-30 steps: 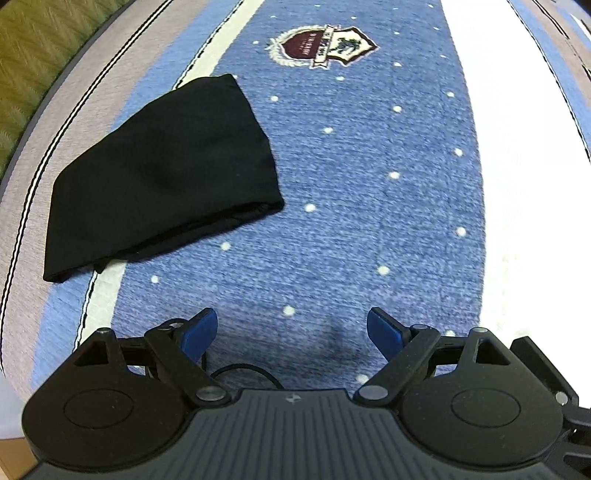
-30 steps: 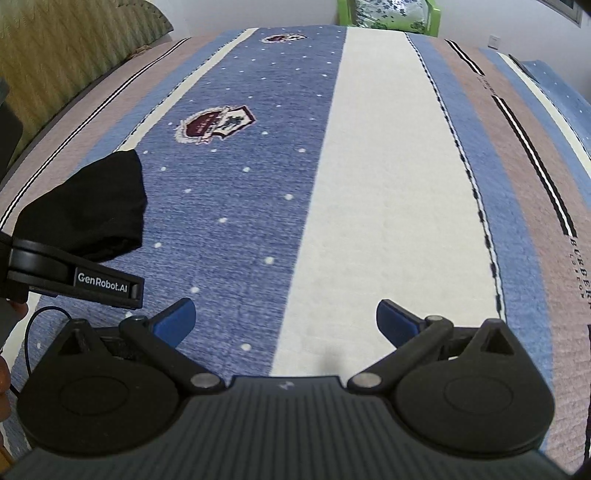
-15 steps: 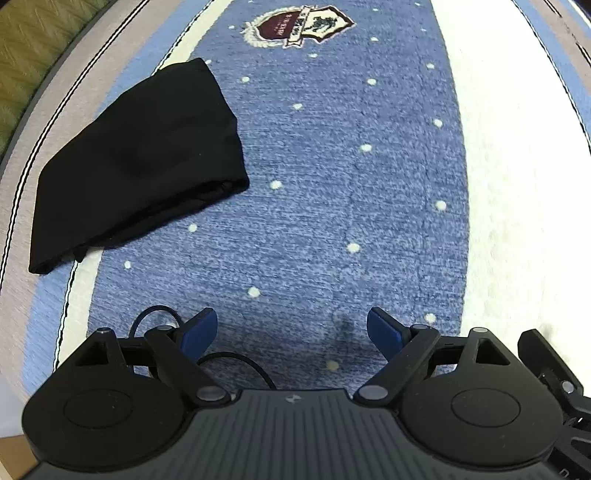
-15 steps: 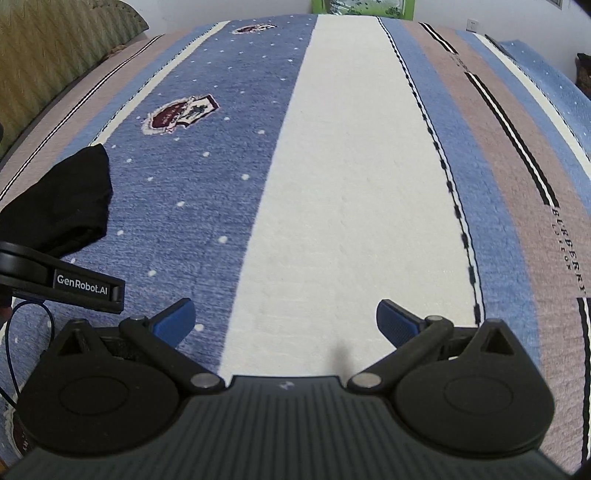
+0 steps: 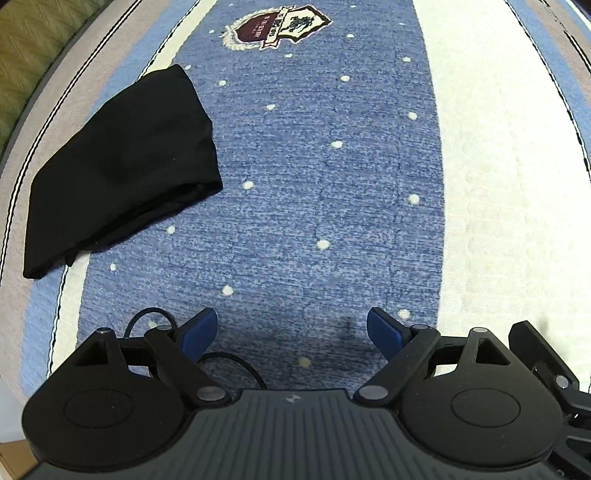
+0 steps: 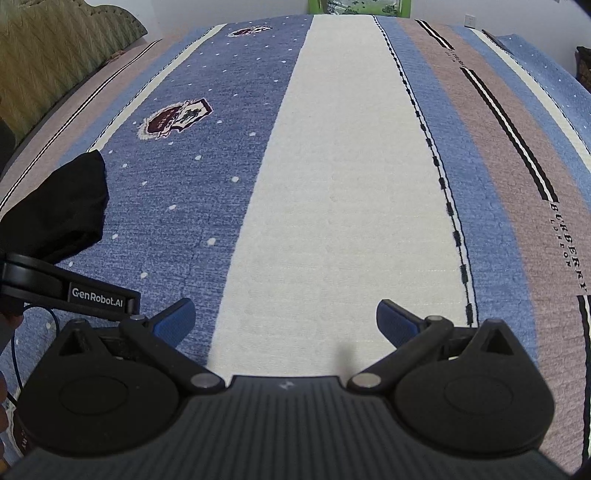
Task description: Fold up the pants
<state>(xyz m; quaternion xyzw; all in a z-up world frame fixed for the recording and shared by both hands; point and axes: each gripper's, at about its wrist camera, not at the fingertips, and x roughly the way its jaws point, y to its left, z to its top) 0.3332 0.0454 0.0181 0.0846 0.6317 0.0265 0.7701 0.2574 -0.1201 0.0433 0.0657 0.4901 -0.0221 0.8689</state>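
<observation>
**Pants folded at left, both grippers open and holding nothing**

Left wrist view: pants (image 5: pixel 122 170) are lying as a compact black folded bundle in the upper left of the frame, straddling the blue dotted stripe and the cream/tan edge stripes of the bedspread (image 5: pixel 314 184). Left gripper (image 5: pixel 291 330) is sitting at bottom centre with jaws spread wide, nothing between them, well apart from the pants. A thin black cable (image 5: pixel 229 360) is looping by its left finger.

Right wrist view: right gripper (image 6: pixel 284 319) is also standing wide open and empty, over the cream centre stripe. Only here: the far half of the bed, an olive quilted headboard (image 6: pixel 55 55) upper left, a green-framed object at top edge, cut off. Pants (image 6: pixel 55 210) are showing at the left edge only, partly covered by the other gripper's body.

Writing: "GenRobot.AI" (image 6: pixel 96 297) on that body at lower left; "BURBERRY LONDON" (image 6: pixel 567 247) running down the tan stripe at right. Crest emblem (image 5: pixel 275 26) at top of the left view is carrying lettering too small to read. A hand is barely peeking in at the far left edge, mostly cut off.
</observation>
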